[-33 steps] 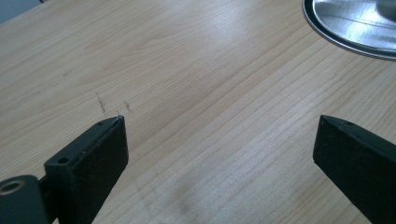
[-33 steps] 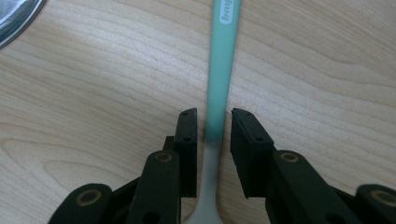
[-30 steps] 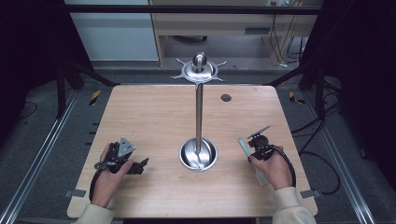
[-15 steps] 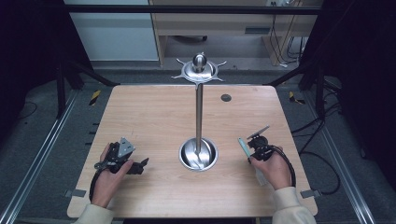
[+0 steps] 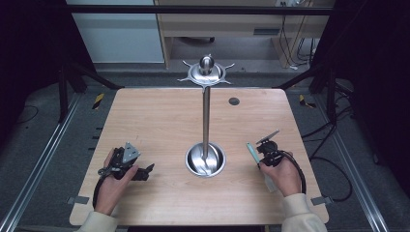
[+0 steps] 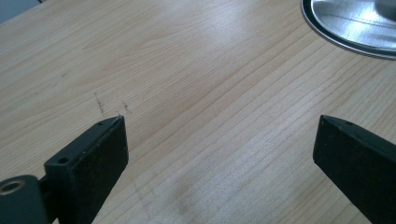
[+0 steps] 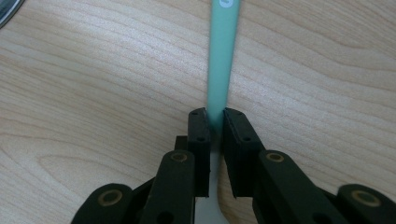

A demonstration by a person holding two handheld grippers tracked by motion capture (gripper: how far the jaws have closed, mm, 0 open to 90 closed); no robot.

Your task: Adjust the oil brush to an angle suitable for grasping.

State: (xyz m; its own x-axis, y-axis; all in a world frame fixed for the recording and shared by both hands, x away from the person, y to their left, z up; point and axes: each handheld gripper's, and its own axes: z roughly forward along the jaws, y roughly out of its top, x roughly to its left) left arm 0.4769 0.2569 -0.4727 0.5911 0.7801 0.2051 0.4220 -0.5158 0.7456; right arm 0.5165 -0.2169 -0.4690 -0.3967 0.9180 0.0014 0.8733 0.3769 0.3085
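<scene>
You're at a light wood table (image 5: 154, 121) on grey carpet floor (image 5: 43, 145). Wooden desk (image 5: 217, 24) behind it, cables (image 5: 295, 43) alongside; surroundings dark.

A slender utensil handle (image 7: 223, 56) — pale mint green, flat and narrow, marked with a small white emblem near its far end — is seen lying flat on the light wooden table (image 5: 159, 121). It is located to the right of the steel stand's round base (image 5: 205, 159), well apart from it.
</scene>
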